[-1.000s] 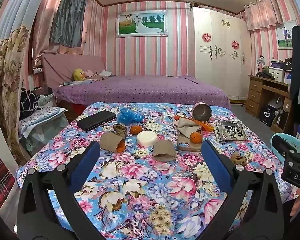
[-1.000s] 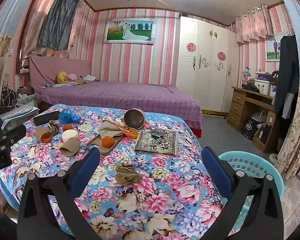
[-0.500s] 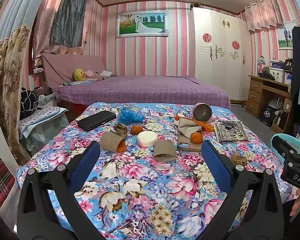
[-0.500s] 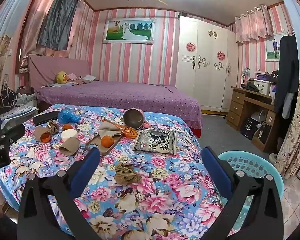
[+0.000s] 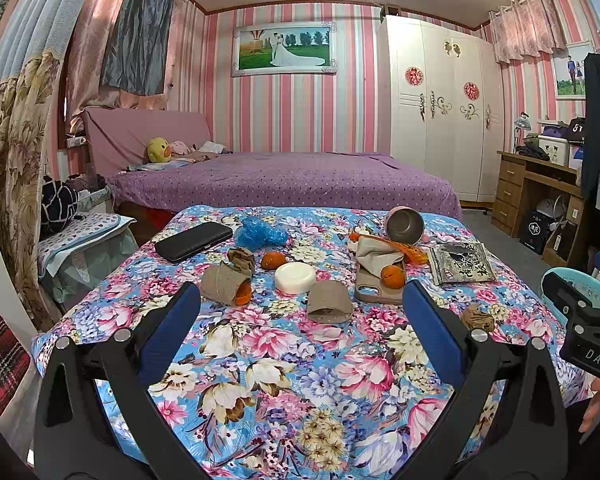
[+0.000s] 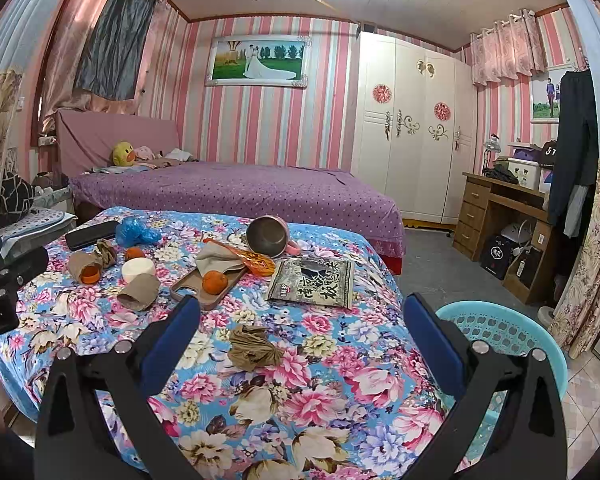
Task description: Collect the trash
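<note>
Two grippers hang over a table with a flowery blue and pink cloth [image 5: 284, 344]. We see our left gripper [image 5: 300, 320] at the bottom of the left wrist picture, with its blue fingers [image 5: 168, 332] wide apart and nothing between them. Our right gripper [image 6: 300, 332] sits at the bottom of the right wrist picture, spread wide too and holding nothing.

We see a crumpled brown paper wad [image 6: 254, 348] in the middle of the right wrist picture, lying on the cloth between the right gripper's fingers but not touching them. Near the lower right edge of that picture, a light blue plastic basket [image 6: 500, 328] stands on the floor just beside the table.

Higher up in the left wrist picture, in the middle, we see a brown paper cup on its side with an orange inside [image 5: 226, 288], a round white lid [image 5: 295, 277] and another squashed brown paper cup [image 5: 330, 302]. A crumpled blue plastic bag [image 5: 258, 234] lies near a flat black case [image 5: 194, 241]. To the right, a small orange [image 5: 393, 276] rests on a tan phone case [image 5: 378, 286], near a grey snack packet [image 5: 462, 263]. A metal cup with a pink handle [image 6: 269, 237] lies tipped over.
</note>
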Demonstrator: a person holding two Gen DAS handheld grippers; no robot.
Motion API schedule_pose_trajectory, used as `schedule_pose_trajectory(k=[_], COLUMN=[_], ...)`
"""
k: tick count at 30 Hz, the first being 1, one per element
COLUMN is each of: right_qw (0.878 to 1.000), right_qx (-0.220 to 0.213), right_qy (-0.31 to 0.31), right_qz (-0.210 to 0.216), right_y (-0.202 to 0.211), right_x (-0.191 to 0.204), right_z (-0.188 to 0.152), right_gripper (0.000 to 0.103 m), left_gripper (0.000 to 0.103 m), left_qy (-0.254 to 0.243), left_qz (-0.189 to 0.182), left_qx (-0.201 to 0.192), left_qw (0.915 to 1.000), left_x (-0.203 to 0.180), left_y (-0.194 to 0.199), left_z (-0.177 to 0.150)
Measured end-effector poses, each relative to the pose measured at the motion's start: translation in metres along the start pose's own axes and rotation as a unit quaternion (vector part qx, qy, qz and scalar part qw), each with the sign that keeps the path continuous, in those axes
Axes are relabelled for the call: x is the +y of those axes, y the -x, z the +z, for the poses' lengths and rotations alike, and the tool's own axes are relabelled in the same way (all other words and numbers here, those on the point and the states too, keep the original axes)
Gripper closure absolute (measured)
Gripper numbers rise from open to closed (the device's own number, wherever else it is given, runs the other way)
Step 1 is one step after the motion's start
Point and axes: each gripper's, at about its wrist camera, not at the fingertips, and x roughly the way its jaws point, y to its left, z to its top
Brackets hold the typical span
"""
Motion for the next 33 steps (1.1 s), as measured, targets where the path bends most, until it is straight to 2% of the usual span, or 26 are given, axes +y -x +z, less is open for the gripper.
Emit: schedule_pose_trajectory(k=[33], right_qw=[1.0], right_qx=[0.004], right_qy=[0.0], right_qz=[-0.001], right_y=[-0.006], right_x=[0.001], right_z=[-0.0047], right_gripper=[0.004], left_gripper=[0.005], left_qy=[0.0], left_qz=[0.0], left_qx=[-0.001], left_qw=[1.0], left_x=[0.0001], left_y=[0.0002], left_z=[0.0])
